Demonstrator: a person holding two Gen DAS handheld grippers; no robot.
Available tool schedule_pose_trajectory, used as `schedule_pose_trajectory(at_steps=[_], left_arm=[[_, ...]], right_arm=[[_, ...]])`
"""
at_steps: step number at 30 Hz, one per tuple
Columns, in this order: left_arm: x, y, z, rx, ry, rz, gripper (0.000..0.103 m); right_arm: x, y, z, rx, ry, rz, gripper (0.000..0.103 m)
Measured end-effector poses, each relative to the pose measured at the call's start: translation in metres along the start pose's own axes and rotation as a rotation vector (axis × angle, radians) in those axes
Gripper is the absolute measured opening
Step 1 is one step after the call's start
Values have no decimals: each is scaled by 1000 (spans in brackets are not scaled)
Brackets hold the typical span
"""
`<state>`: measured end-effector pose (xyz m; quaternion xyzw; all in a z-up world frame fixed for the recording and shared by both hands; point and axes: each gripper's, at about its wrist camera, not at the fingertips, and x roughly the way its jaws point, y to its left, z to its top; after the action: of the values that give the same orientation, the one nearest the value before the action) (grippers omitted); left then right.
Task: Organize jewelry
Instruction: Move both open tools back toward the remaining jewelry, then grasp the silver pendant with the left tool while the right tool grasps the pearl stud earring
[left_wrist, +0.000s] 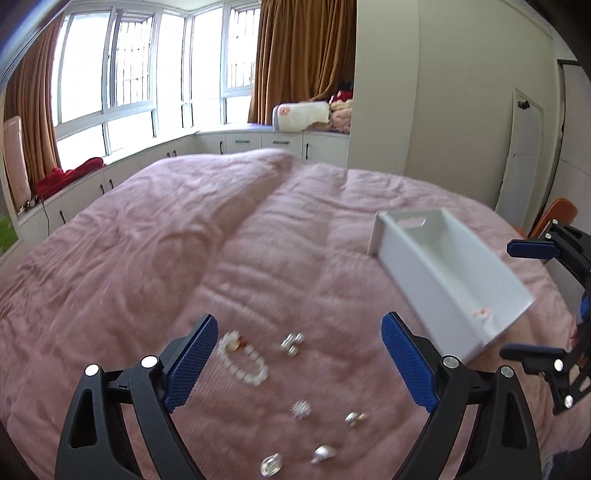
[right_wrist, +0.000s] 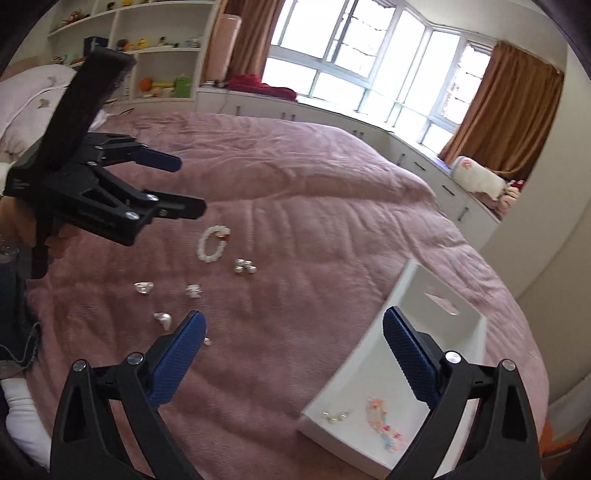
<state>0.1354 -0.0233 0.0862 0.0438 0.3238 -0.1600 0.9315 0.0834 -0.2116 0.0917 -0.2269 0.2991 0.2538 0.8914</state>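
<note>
The white beaded bracelet is seen lying on the pink quilted bed, just ahead between the spread, empty jaws of the nearer left hand-held gripper.

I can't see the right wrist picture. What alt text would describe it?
The open right gripper hangs above a pink bed beside a white tray holding a pastel bracelet. A white bead bracelet lies loose; the open left gripper hovers nearby.
</note>
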Motion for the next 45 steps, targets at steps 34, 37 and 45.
schedule_pose_trajectory(at_steps=[34,37,45], left_arm=[[53,23,-134,-2,273,-88,53],[54,23,-136,-4,282,-91,42],[54,28,-138,-14,284,-94,24]], right_arm=[[159,65,-52,106,306,226,33],[160,67,-52,103,310,238,22],[150,63,-52,163,301,267,20]])
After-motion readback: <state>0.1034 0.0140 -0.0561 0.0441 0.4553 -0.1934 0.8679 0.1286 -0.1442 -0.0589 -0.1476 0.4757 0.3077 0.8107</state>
